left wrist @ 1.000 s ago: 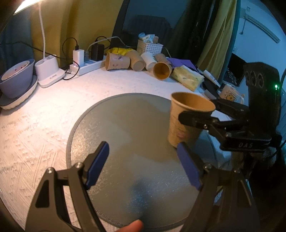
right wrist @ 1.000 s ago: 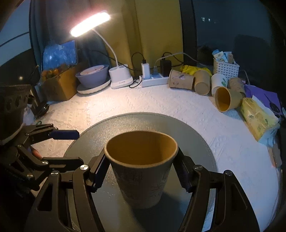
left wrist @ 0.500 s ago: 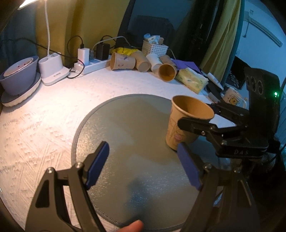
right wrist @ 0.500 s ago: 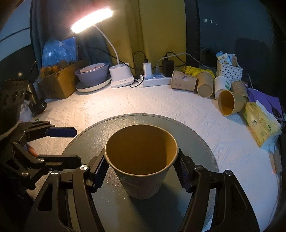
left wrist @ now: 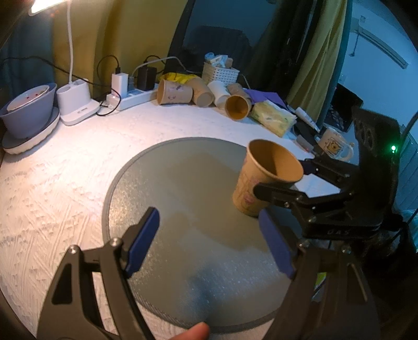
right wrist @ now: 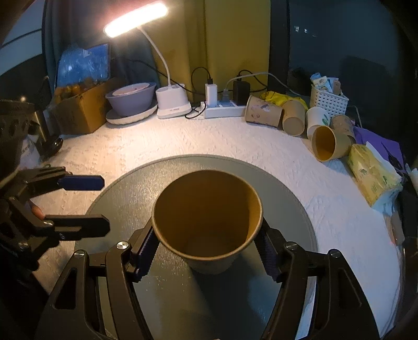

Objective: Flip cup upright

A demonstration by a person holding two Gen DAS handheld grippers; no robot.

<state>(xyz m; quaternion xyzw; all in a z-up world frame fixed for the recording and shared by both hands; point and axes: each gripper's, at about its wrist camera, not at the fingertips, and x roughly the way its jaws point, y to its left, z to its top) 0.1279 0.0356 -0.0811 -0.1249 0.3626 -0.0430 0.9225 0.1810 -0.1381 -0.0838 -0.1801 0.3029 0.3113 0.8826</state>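
On the right side of the round grey mat (left wrist: 183, 188), the brown paper cup (left wrist: 263, 177) sits mouth-up between the two blue-padded fingers of the right gripper (right wrist: 206, 251), which pinches it just below the rim. Compared with a second ago the cup leans more: then it stood nearly straight, and now its mouth tips toward the right wrist camera, so more of the inner wall and the bottom shows in that view, while in the left wrist view its base looks to touch the mat only at one edge — whether it truly rests there cannot be told. The right gripper reaches in low from the mat's right edge, its black frame close above the surface and its fingers level on either side of the cup. The left gripper (left wrist: 209, 240) has kept its place over the near part of the mat, its fingers spread wide with nothing between them, the cup lying beyond its right finger. A fingertip (left wrist: 190, 332) of the person shows at the bottom edge beneath it. Farther back, on the white textured tablecloth (left wrist: 65, 170), lie several tipped paper cups (right wrist: 263, 112), a yellow tissue pack (right wrist: 373, 177), a white power strip (right wrist: 224, 109), a lit desk lamp (right wrist: 135, 18) and a grey bowl (right wrist: 130, 96).
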